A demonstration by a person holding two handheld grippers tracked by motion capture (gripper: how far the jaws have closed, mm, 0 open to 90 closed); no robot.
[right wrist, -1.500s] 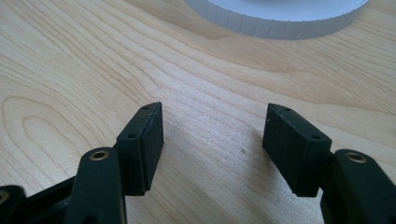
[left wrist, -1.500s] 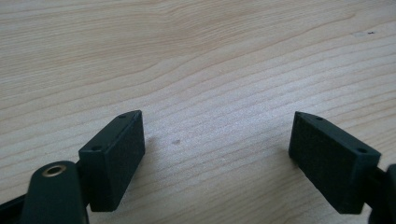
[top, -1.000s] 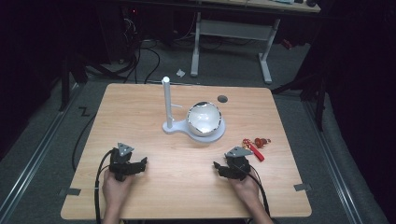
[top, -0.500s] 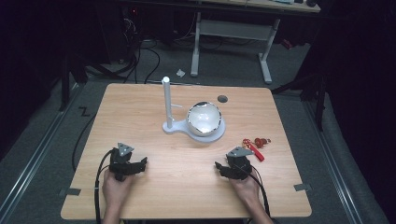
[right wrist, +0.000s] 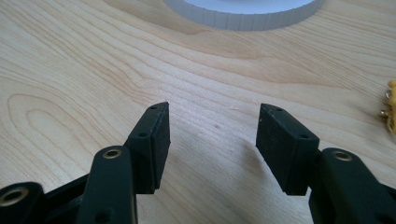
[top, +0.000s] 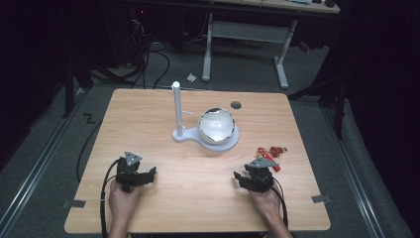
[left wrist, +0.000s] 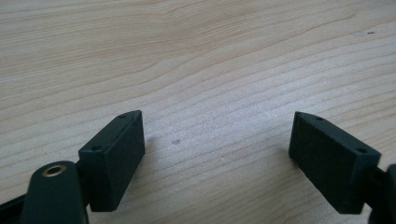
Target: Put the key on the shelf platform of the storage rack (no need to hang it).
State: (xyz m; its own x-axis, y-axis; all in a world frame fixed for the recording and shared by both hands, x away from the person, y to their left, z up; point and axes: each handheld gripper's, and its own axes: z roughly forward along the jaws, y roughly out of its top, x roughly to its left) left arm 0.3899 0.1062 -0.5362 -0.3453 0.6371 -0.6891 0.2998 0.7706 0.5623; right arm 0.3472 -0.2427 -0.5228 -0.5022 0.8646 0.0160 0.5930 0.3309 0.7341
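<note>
High view, near edge first: left gripper (top: 148,173) low on the light wooden table (top: 163,208), right gripper (top: 239,177) level with it, well apart, a hand behind each.

Left gripper view: left gripper (left wrist: 217,140) with pads spread wide, bare wood grain between, nothing pinched.

Right gripper view: right gripper (right wrist: 212,135) narrowing a touch just now, yet plainly parted, only tabletop in the gap.

Looks like the very start. Nothing picked up, nothing touched, everything left to do.

Just beyond the right gripper and slightly to its outer side: small red and yellow trinket (top: 270,151), lying flat on the wood, near the tool but apart from it. Peeks in as a yellow sliver (right wrist: 390,107) at the right gripper view's edge. Probably the first thing to fetch.

Farther out, mid-table: white plastic stand with an upright post (top: 176,109), shiny silver bowl (top: 216,125) seated on its round base, ribbed rim of that base (right wrist: 243,14) ahead of the right gripper.

Room to move? Plenty. Broad open wood between the two tools and up to the stand. Tighter on the right, with the trinket not far from the table's side edge. Worth minding the tall post on any reach across. Beyond the bowl, dark round hole (top: 236,104), then the far edge.
</note>
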